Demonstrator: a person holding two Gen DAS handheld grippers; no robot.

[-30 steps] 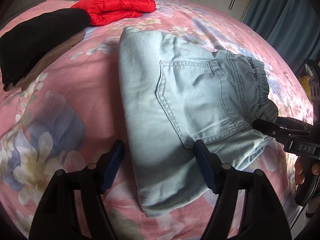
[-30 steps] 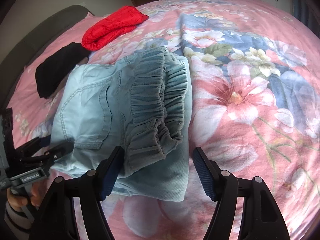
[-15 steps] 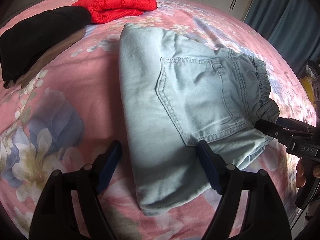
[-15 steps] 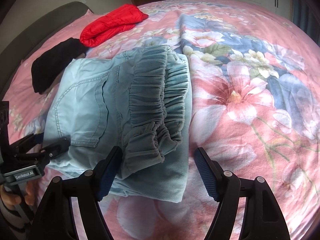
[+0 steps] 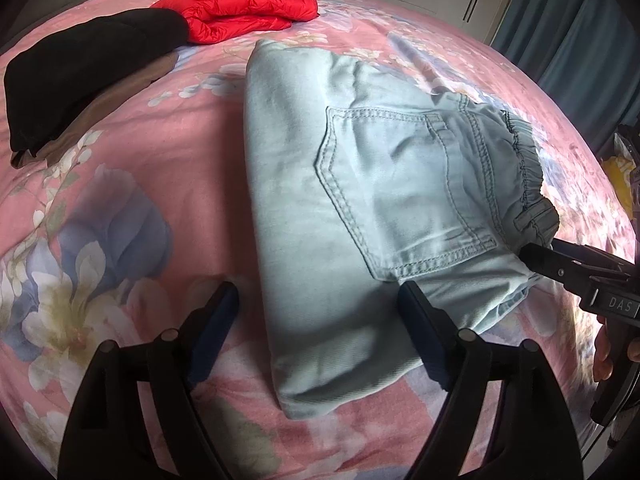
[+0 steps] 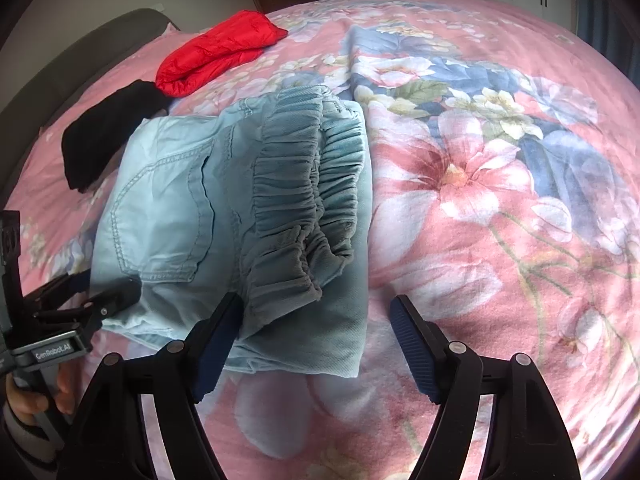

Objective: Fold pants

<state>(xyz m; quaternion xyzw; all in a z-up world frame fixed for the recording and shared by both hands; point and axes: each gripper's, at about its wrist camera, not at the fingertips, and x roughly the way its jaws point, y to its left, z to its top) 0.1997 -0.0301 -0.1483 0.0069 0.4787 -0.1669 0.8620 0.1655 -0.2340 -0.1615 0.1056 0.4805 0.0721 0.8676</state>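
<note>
Only right wrist shows pants (image 6: pixel 192 208) gathered waistband (image 6: pixel 304 200).

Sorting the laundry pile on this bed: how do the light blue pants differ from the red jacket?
The light blue pants are pale denim with a stitched back pocket and a gathered elastic waistband; the red jacket is bright, puffy quilted fabric. The pants lie near the cameras, mid-bed; the jacket sits farther off, beside a black garment. The pants' bundle looks larger in both views. Both are folded and rest on the floral bedspread.
</note>
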